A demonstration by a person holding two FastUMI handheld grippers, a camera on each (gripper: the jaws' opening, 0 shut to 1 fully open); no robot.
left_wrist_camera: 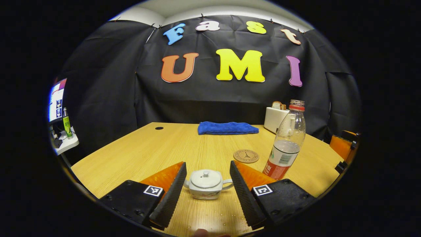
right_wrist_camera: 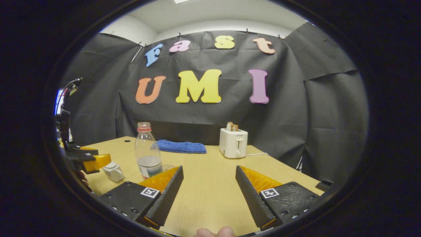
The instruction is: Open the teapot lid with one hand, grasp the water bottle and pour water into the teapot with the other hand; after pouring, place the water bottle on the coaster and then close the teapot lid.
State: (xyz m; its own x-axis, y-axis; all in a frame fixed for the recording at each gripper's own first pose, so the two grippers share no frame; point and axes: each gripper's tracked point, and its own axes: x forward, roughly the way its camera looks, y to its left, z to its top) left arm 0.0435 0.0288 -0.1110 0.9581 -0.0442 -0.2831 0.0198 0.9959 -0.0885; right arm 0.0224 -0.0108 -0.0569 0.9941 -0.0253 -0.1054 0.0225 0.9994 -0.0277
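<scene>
A small white teapot [left_wrist_camera: 206, 184] with its lid [left_wrist_camera: 206, 178] on sits on the wooden table [left_wrist_camera: 158, 148], framed between the fingers of my left gripper [left_wrist_camera: 208, 177], which is open around it without touching. An uncapped clear water bottle [left_wrist_camera: 286, 141] with a red label stands upright to the right of the teapot. A round brown coaster [left_wrist_camera: 246, 156] lies behind the teapot, left of the bottle. In the right gripper view, my right gripper [right_wrist_camera: 209, 179] is open over bare table; the bottle [right_wrist_camera: 148, 151] stands ahead to its left, with the teapot [right_wrist_camera: 113, 171] and the left gripper [right_wrist_camera: 88, 161] farther left.
A folded blue towel [left_wrist_camera: 227, 128] lies at the far side of the table. A white toaster [right_wrist_camera: 233, 143] with toast in it stands at the back right. A side shelf with a green bottle [left_wrist_camera: 67, 123] and a monitor is off the table's left edge.
</scene>
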